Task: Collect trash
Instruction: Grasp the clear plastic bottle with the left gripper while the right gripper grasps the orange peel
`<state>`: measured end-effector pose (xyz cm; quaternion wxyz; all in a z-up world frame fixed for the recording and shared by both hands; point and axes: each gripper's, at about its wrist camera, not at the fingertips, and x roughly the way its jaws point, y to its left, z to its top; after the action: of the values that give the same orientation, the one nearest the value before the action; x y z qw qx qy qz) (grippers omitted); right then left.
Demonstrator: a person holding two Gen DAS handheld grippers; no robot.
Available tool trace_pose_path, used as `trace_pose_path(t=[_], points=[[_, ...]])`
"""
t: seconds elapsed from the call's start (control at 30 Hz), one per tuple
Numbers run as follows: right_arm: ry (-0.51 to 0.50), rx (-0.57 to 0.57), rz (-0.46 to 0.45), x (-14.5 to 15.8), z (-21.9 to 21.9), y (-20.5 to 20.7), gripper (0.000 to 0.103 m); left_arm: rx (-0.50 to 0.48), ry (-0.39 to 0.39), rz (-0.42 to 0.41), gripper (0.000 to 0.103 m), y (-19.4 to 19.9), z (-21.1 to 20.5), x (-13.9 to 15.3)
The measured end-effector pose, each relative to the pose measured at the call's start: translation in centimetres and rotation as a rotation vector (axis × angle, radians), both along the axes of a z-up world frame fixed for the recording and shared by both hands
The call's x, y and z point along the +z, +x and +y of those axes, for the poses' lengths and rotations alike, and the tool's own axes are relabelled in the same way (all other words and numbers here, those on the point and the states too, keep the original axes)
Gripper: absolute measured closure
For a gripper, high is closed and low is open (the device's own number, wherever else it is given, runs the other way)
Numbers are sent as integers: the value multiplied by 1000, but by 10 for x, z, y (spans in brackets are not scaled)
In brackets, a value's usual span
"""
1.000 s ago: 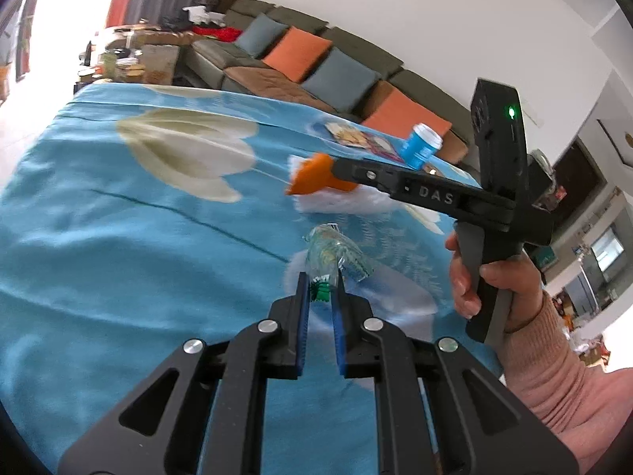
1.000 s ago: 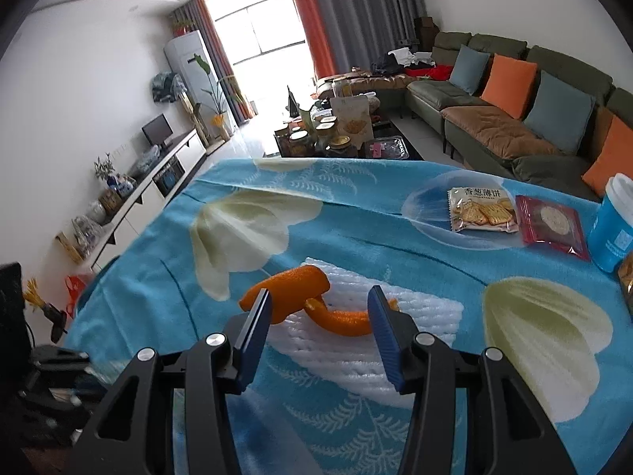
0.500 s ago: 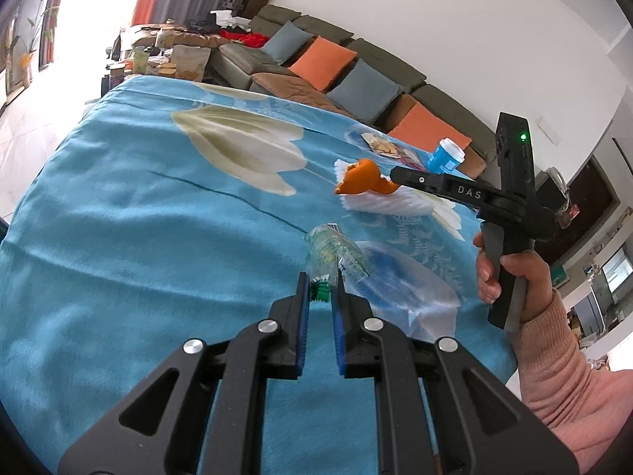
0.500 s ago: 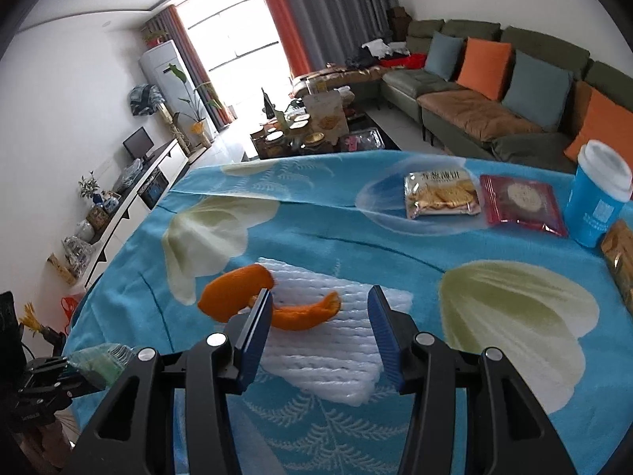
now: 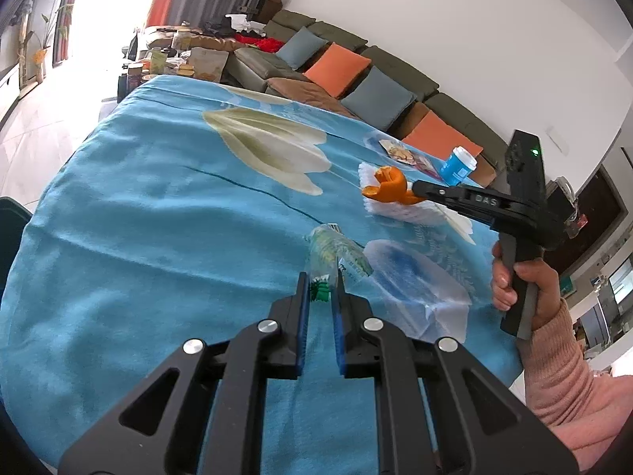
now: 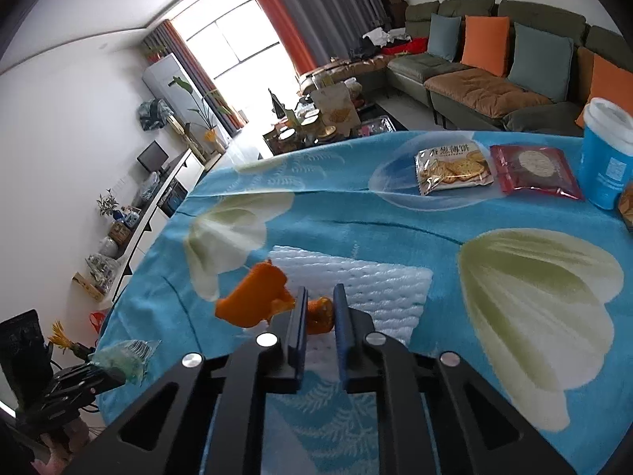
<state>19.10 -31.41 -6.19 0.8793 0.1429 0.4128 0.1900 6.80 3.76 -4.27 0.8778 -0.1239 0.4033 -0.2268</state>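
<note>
My left gripper (image 5: 320, 289) is shut on the green-capped neck of a crushed clear plastic bottle (image 5: 334, 249) and holds it above the blue flowered tablecloth (image 5: 158, 217). The bottle also shows in the right wrist view (image 6: 126, 358). My right gripper (image 6: 319, 304) is shut on an orange peel (image 6: 257, 301) lifted just above a white foam net sheet (image 6: 368, 285). In the left wrist view the right gripper (image 5: 415, 188) holds the peel (image 5: 387, 188) over the foam sheet (image 5: 399, 211).
A biscuit packet (image 6: 451, 170), a red snack packet (image 6: 534, 172) and a blue cup with a white lid (image 6: 605, 154) lie at the table's far side. A sofa with cushions (image 6: 486, 63) stands beyond. A dark bin edge (image 5: 10, 229) shows at the left.
My right gripper has shut on the orange peel and lifted it off the foam sheet. My left gripper has kept hold of the bottle and pulled back a little.
</note>
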Motion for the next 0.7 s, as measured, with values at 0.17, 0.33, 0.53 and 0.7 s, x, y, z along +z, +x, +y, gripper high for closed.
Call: trace_pose_path(t=[0.17, 0.33, 0.53, 0.7], points=[[-53, -19, -59, 17, 3, -17, 95, 16, 8, -11, 92, -3, 6, 1], [-163, -52, -129, 37, 6, -32, 95, 29, 8, -19, 92, -5, 11, 2], [-198, -78, -166, 50, 4, -42, 95, 44, 9, -32, 92, -11, 19, 5], [-147, -35, -195, 63, 15, -53, 95, 63, 17, -47, 92, -16, 27, 9]])
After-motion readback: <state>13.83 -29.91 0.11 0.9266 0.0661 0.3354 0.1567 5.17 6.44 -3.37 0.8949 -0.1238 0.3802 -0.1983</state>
